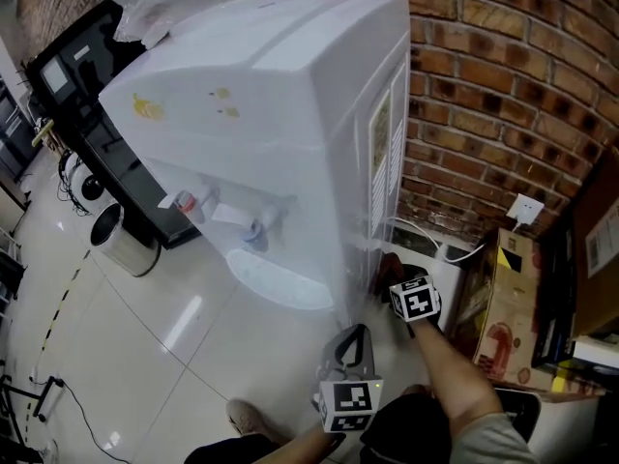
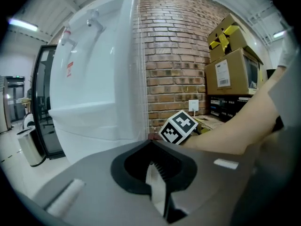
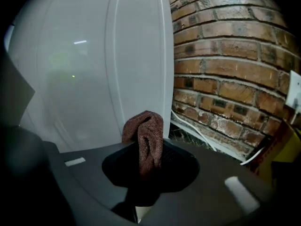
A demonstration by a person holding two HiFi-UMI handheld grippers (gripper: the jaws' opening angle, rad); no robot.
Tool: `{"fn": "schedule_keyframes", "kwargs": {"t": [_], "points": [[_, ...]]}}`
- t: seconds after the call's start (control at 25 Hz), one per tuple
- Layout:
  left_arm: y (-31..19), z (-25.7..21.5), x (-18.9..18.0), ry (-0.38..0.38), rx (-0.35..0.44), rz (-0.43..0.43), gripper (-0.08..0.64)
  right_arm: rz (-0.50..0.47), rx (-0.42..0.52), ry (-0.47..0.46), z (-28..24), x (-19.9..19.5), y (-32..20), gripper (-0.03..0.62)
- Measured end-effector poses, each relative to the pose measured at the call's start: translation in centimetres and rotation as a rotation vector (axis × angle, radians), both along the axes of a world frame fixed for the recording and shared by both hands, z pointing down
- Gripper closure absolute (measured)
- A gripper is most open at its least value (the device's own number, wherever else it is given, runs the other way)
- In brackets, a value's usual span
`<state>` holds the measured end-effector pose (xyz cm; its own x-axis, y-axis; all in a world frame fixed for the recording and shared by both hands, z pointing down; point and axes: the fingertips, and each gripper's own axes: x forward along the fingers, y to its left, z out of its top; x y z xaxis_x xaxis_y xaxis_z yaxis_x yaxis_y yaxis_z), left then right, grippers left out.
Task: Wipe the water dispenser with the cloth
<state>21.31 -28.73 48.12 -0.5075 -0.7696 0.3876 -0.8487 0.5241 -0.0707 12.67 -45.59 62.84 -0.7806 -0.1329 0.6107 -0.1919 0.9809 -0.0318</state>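
The white water dispenser [image 1: 280,114] stands against the brick wall, with its taps [image 1: 227,216] and drip tray [image 1: 276,280] facing left in the head view. My right gripper [image 1: 392,271] is low at its right side panel, shut on a bunched brown cloth [image 3: 146,135]. The cloth's tip sits just short of the white panel [image 3: 94,88]; I cannot tell if it touches. My left gripper [image 1: 353,336] hangs lower and nearer me, jaws together and empty [image 2: 151,145], pointing at the dispenser's front corner [image 2: 94,79]. The right gripper's marker cube [image 2: 178,127] shows beside it.
A brick wall [image 1: 484,85] with a socket [image 1: 525,208] and white cables [image 1: 426,235] runs behind and right. Cardboard boxes [image 1: 503,303] stand at the right. A black cabinet [image 1: 116,162] and a metal bin [image 1: 121,240] are left of the dispenser. The floor is tiled.
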Motion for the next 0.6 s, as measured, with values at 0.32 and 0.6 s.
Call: {"fn": "schedule_keyframes", "kwargs": {"t": [0.32, 0.6], "points": [[-4.8, -6.8, 1.7, -0.067, 0.086, 0.088, 0.560, 0.004, 0.071, -0.304, -18.4, 2.2, -2.3, 0.500], [-9.3, -16.1, 1.3, -0.044, 0.211, 0.169, 0.560, -0.016, 0.244, -0.645, -42.1, 4.1, -4.5, 0.500]]}}
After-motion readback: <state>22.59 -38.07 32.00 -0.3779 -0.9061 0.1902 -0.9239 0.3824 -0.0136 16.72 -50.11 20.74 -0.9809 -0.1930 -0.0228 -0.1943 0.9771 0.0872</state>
